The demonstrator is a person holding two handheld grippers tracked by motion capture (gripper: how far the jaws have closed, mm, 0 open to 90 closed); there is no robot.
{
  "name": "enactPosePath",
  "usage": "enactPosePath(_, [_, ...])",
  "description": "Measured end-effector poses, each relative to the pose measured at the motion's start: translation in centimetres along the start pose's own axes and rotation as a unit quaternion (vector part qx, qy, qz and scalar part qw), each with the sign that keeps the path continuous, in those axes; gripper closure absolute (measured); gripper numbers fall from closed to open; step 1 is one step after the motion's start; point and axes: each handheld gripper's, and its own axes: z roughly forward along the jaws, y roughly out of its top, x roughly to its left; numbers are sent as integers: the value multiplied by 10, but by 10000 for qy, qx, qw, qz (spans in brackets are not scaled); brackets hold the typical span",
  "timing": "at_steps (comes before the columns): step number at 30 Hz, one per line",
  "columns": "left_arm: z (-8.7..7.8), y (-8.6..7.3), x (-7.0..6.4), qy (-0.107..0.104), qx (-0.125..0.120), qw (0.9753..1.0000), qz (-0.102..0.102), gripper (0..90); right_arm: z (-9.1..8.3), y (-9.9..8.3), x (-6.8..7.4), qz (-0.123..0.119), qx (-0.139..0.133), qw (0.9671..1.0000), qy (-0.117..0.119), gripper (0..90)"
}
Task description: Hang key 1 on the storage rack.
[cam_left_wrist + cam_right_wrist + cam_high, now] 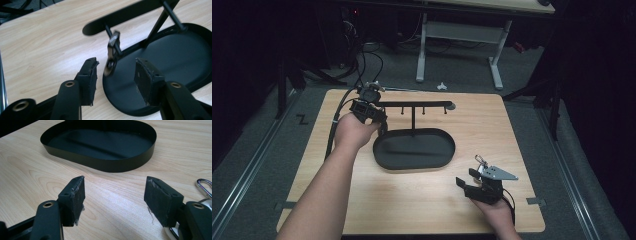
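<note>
A black oval tray (447, 159) carries an upright post and a crossbar (422, 104) with short pegs. In the left gripper view a dark metal clip (112, 52) hangs from a peg under the crossbar (130, 12), just beyond my open left gripper (116, 63); the jaws do not touch it. From above, the left gripper (379, 122) sits at the bar's left end. My right gripper (467, 177) stands open over bare wood at the front right, a short way from the tray (100, 163). A silver carabiner (203, 185) lies beside the right gripper (115, 181), outside its right jaw.
The wooden table (422, 200) has open room in front of the tray and at its right. The silver carabiner (480, 161) lies just beyond the right gripper. Cables (343, 107) trail off the table's back left. A white desk frame (462, 45) stands behind on the floor.
</note>
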Motion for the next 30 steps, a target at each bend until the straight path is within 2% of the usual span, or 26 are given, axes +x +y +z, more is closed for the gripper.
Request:
enactPosePath(13, [5, -36, 8, -183, 19, 9998, -60, 506, 1, 0, 1, -39, 12, 10000, -6, 335])
enactPosePath(17, [10, -49, 8, -199, 29, 9998, 5, 498, 1, 0, 0, -33, 14, 10000, -9, 337])
enactPosePath(23, [22, -75, 7, -254, 57, 9997, -11, 474, 1, -1, 1, -53, 32, 10000, -1, 340])
enactPosePath(30, [35, -105, 6, -414, 54, 9991, -70, 430, 1, -1, 2, -21, 49, 10000, 5, 346])
